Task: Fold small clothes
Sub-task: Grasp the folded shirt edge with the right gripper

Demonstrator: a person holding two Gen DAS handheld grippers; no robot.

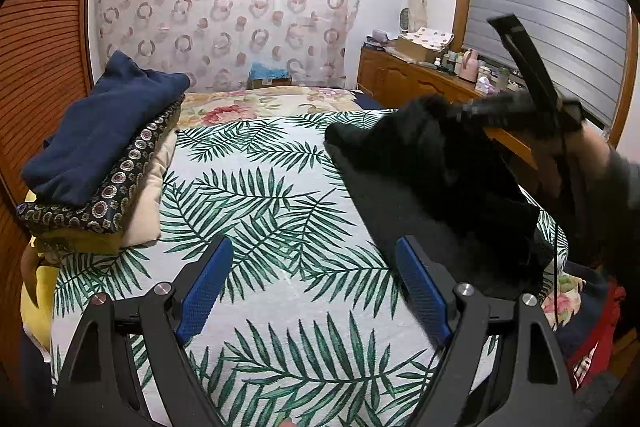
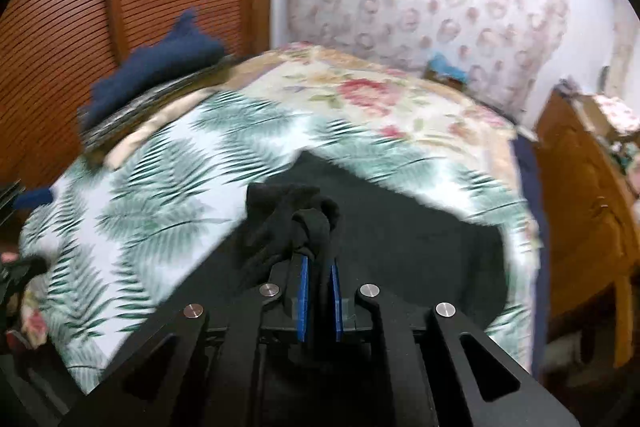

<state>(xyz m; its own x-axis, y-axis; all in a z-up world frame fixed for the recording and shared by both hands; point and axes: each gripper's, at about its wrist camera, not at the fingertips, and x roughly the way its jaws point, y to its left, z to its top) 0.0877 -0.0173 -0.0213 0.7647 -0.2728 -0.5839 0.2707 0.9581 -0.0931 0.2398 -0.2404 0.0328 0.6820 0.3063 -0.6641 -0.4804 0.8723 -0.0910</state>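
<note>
A black garment (image 1: 436, 187) lies on the right of the palm-leaf sheet (image 1: 264, 211), one edge raised off the bed. My right gripper (image 2: 318, 267) is shut on a bunched fold of that black garment (image 2: 304, 223), its blue pads pinching the cloth; the rest of the fabric spreads below and to the right. In the left wrist view the right gripper (image 1: 480, 113) shows at the upper right, holding the lifted edge. My left gripper (image 1: 316, 287) stands open over the sheet with nothing between its blue pads, its right finger close to the garment's near edge.
A stack of folded clothes (image 1: 100, 163), a navy piece on top, sits at the left against a slatted wooden wall (image 1: 36, 67). A wooden dresser (image 1: 404, 75) with clutter stands at the right under a shuttered window. More clothes (image 1: 592, 315) lie at the lower right.
</note>
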